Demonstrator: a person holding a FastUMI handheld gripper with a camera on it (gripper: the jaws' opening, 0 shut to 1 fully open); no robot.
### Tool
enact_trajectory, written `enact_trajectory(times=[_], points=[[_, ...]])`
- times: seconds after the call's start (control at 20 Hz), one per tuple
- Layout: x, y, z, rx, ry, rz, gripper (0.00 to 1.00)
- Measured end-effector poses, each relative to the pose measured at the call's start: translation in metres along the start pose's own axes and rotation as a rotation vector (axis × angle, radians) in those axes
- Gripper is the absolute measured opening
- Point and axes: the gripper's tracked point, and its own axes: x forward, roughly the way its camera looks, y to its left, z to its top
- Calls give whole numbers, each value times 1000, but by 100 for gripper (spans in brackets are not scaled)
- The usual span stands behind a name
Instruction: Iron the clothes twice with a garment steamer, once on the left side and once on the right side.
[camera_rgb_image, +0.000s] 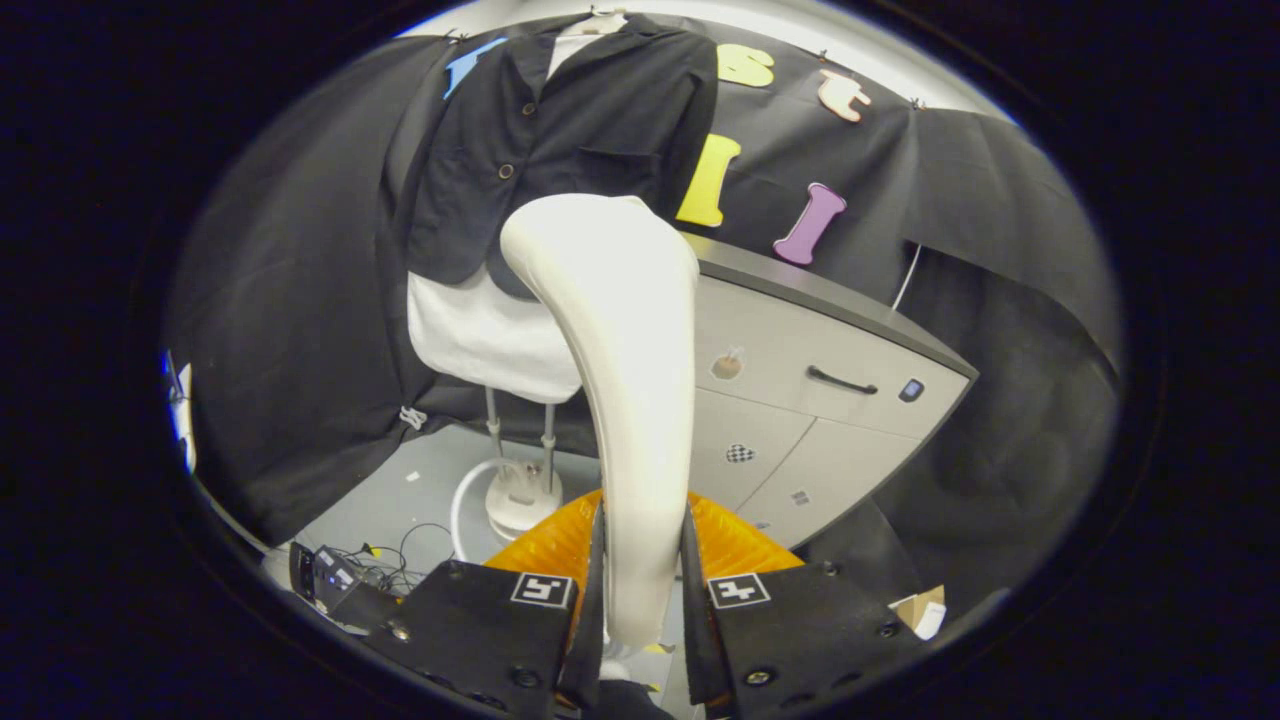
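The tongs are closed on the handle of the white garment steamer, one finger pressing each side; its long axis runs up and away from them and curves left at the head. The dark jacket hangs on a stand beyond and above, left of the grey cabinet, and the steamer head points at its lower hem, contact unclear. The next pass appears to call for an upward sweep along one front panel.

A recording booth: black cloth wall, a jacket on a mannequin stand, grey cabinet, loose cables on the floor.
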Motion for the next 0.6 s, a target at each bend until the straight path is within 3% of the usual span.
enact_trajectory(times=[0.6], points=[[3,-141,-22,125,36,-45,36]])
